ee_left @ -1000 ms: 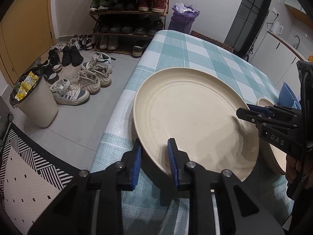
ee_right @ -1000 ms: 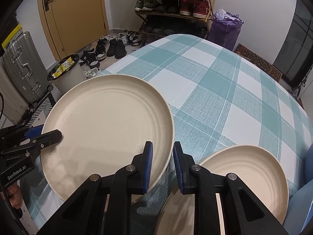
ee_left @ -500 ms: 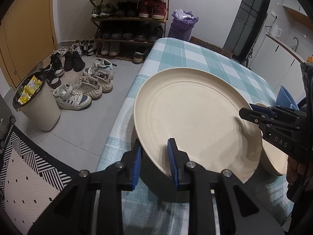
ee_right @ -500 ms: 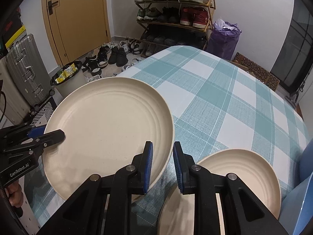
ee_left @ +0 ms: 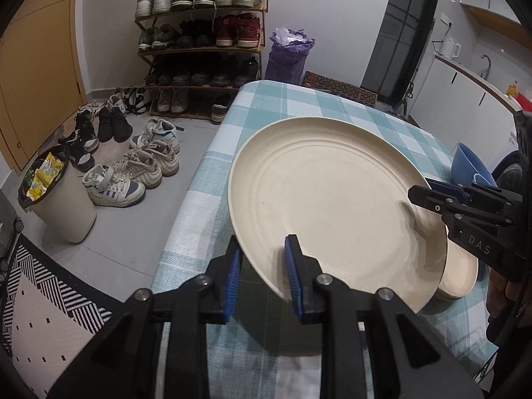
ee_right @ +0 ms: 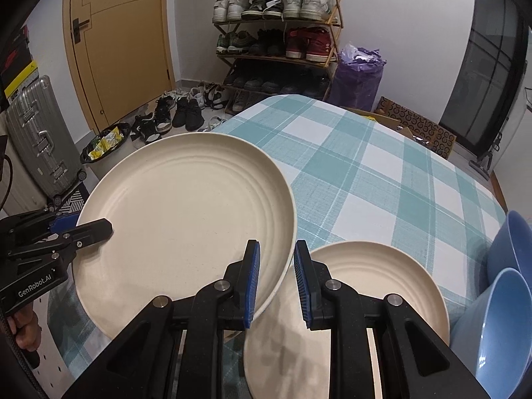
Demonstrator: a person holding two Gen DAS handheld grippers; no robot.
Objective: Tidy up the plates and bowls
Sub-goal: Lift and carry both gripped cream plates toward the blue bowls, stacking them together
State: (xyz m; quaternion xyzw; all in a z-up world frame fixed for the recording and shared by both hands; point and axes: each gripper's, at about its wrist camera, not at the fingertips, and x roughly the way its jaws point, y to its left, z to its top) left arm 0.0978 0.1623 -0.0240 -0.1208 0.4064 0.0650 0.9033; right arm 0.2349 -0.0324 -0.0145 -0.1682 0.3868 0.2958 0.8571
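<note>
Left wrist view shows the left gripper point(ee_left: 261, 267) pinching the near rim of the large cream plate point(ee_left: 332, 206), one blue pad above the rim and one below. The right gripper point(ee_right: 276, 276) pinches the opposite rim of the same plate point(ee_right: 186, 222). Between the two, the plate hangs above the surface point(ee_right: 382, 166), which is covered by a teal checked cloth, and its shadow lies on the cloth under it.

The smaller cream plate point(ee_right: 359, 299) lies flat on the surface, near the right gripper and partly under the edge of the large one. Two blue bowls point(ee_right: 498, 289) stand at the far right edge, close to this small plate.

I think the step in hand is to carry the large plate to its place, though the pictures do not tell where that is. To do it well, both hands should travel together at the same height, so the plate stays level and does not twist out of the pads. The grip is only on the thin rim, so slow movement is safer. When lowering, the plate should come down flat, and both grippers should let go only when it rests fully.
</note>
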